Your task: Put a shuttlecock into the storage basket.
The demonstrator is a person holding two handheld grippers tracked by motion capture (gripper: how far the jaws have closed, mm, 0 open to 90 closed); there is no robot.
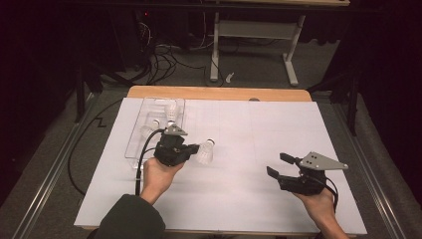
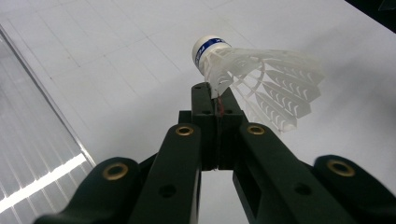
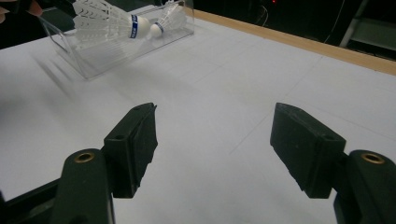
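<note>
Clear plastic formed the long tray (image 1: 133,144) at the left of the white surface (image 1: 249,189), its long side running away from the person, and it serves as the landmark. Inside it lay other white shuttlecocks (image 1: 170,110), toward its far end.

Just to the right of the tray's near end, the left gripper (image 1: 195,149) was held above the surface in the person's left hand (image 1: 158,177). Its jaws were pressed together on the edge of the skirt of a white shuttlecock (image 2: 252,77), pinching only a thin strip of the plastic just behind the cork. In the left gripper view, the shuttlecock's long axis lay nearly level, crosswise to the jaws: the rounded cork tip with its blue band pointed to that view's left, and the flared skirt opened to that view's right. In the high view, this shuttlecock (image 1: 205,152) sat off the tray, just beside its right wall.

Well to the right of the tray, near the surface's near edge, the right gripper (image 1: 276,165) was held in the right hand (image 1: 318,201). Its jaws stood wide apart with nothing between them, aimed back toward the tray.
</note>
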